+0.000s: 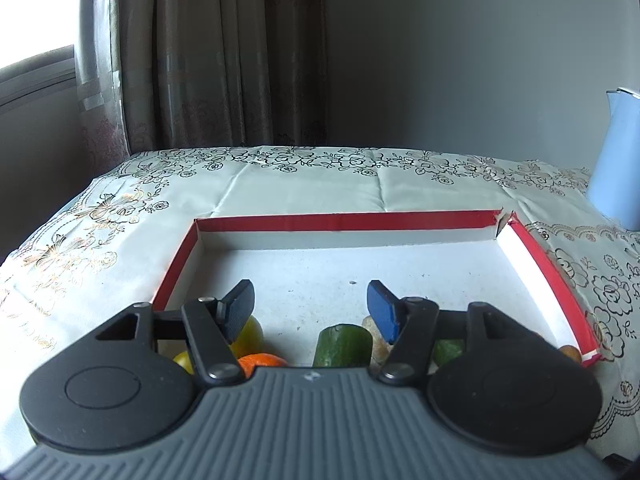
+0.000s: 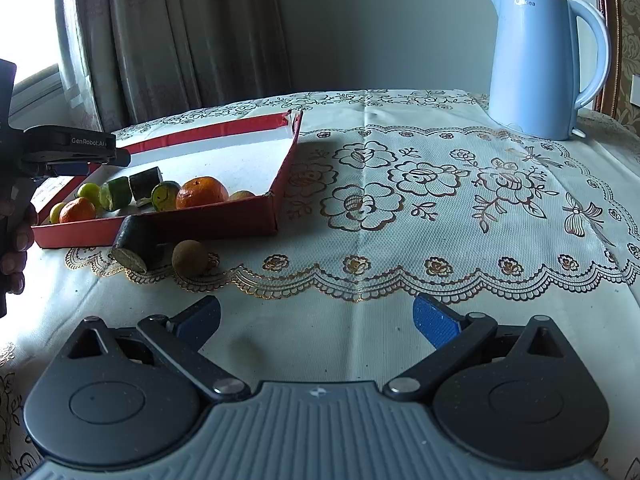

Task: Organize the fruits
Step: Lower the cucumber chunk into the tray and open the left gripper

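Note:
A shallow red box [image 2: 200, 222] with a white floor sits on the table and also shows in the left wrist view [image 1: 344, 221]. Along its near side lie two oranges [image 2: 202, 192], yellow-green limes [image 2: 89, 192] and several cucumber pieces [image 2: 116, 193]. In the left wrist view a cucumber piece [image 1: 344, 345] and an orange [image 1: 260, 361] lie just below my left gripper [image 1: 310, 306], which is open and empty above the box. On the cloth in front of the box lie a dark cucumber piece [image 2: 138, 249] and a small brown fruit [image 2: 190, 257]. My right gripper [image 2: 316, 322] is open and empty above the cloth.
A light blue electric kettle [image 2: 540, 64] stands at the back right of the table and at the right edge of the left wrist view [image 1: 618, 160]. A floral lace tablecloth [image 2: 440, 200] covers the table. Curtains [image 1: 208, 52] and a window are behind.

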The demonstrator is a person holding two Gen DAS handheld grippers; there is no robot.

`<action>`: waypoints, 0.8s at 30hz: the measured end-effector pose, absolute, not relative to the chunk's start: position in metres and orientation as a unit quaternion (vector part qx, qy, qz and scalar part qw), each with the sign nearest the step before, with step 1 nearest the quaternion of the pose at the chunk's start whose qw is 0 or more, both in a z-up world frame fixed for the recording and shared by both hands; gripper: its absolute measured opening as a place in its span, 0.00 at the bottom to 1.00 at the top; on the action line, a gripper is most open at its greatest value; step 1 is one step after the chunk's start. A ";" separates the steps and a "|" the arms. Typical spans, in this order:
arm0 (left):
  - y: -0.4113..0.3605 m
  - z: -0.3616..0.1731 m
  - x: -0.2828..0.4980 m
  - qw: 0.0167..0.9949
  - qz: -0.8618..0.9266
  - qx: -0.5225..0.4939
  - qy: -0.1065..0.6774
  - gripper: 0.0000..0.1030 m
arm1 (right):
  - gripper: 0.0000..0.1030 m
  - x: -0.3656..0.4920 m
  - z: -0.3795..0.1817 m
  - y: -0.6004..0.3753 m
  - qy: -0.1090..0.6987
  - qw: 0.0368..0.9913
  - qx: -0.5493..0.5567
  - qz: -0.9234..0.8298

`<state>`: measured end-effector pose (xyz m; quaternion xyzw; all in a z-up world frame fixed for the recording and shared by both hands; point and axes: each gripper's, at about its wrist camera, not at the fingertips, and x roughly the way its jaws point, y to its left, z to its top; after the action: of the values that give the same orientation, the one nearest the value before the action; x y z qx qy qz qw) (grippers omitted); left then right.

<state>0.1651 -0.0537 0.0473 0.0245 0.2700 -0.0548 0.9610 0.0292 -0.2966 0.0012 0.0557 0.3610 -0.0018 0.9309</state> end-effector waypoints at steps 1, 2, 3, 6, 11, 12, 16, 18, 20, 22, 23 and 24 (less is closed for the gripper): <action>-0.053 0.048 0.161 0.961 -0.057 0.025 0.269 0.58 | 1.00 0.029 0.001 -0.297 0.361 0.931 0.056 -0.002; -0.051 0.049 0.155 0.961 -0.058 0.025 0.268 0.58 | 1.00 0.029 0.001 -0.297 0.361 0.931 0.057 -0.001; -0.049 0.049 0.150 0.961 -0.059 0.026 0.268 0.60 | 1.00 0.029 0.001 -0.297 0.361 0.931 0.057 -0.001; -0.043 0.050 0.132 0.962 -0.059 0.026 0.267 0.72 | 1.00 0.029 0.001 -0.297 0.361 0.931 0.056 -0.002; -0.024 0.047 0.096 0.961 -0.049 0.029 0.271 0.84 | 1.00 0.029 0.001 -0.296 0.362 0.931 0.055 -0.002; -0.019 0.045 0.089 0.961 -0.048 0.029 0.272 0.89 | 1.00 0.029 0.001 -0.296 0.362 0.931 0.053 -0.002; 0.002 0.035 0.066 0.960 -0.026 0.019 0.279 0.96 | 1.00 0.031 0.000 -0.292 0.368 0.929 0.039 -0.006; 0.010 0.029 0.059 0.958 -0.017 0.014 0.286 0.98 | 1.00 0.031 0.000 -0.288 0.372 0.928 0.027 -0.009; 0.018 0.021 0.053 0.956 -0.008 0.011 0.294 1.00 | 1.00 0.031 -0.001 -0.286 0.375 0.927 0.016 -0.011; 0.023 0.013 0.050 0.953 -0.003 0.009 0.303 1.00 | 1.00 0.032 -0.001 -0.283 0.378 0.926 0.007 -0.013; 0.026 0.009 0.050 0.951 -0.003 0.008 0.310 1.00 | 1.00 0.032 -0.001 -0.283 0.378 0.926 0.005 -0.014; 0.028 0.006 0.051 0.949 -0.003 0.007 0.316 1.00 | 1.00 0.032 -0.001 -0.283 0.378 0.926 0.006 -0.014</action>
<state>0.0512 0.0275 0.0061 0.0074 0.3164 -0.0034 0.9486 0.0319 -0.2832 -0.0015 0.0057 0.3783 -0.0140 0.9256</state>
